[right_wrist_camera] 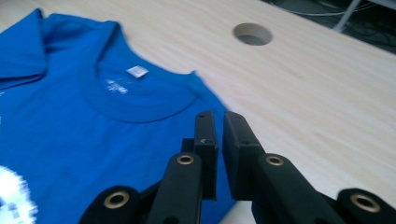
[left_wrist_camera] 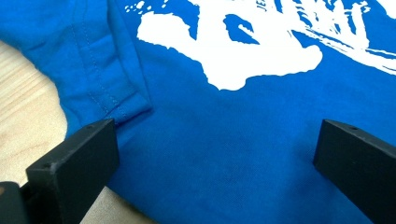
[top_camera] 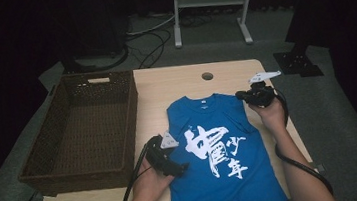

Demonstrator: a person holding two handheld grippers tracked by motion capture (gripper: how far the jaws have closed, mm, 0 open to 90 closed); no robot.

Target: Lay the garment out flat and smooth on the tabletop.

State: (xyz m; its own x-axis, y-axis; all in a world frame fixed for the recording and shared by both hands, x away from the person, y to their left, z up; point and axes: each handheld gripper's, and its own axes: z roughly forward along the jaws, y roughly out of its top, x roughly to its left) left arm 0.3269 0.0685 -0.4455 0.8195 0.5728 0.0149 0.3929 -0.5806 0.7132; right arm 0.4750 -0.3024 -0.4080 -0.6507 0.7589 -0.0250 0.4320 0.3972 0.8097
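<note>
A woven wicker basket [top_camera: 76, 129] sits left of the left gripper [top_camera: 181, 168], whose jaws stand wide open over the smooth blue cotton shirt [top_camera: 222, 151], gripping nothing. The right gripper [top_camera: 240, 94] has jaws nearly together, a narrow gap, at the shirt's shoulder edge, nothing between them.

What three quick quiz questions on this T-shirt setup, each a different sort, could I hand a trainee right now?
1. True or false: the blue T-shirt lies inside the wicker basket.
2. Which hand-held gripper has its jaws wide apart over the shirt? A) left hand-held gripper B) right hand-held gripper
3. Fill in: the white label sits inside the shirt's ____.

Key: 1 false, the shirt lies flat on the table beside the basket. 2 A; the right one's jaws are nearly shut, with a thin gap between them and nothing gripped. 3 collar.
</note>
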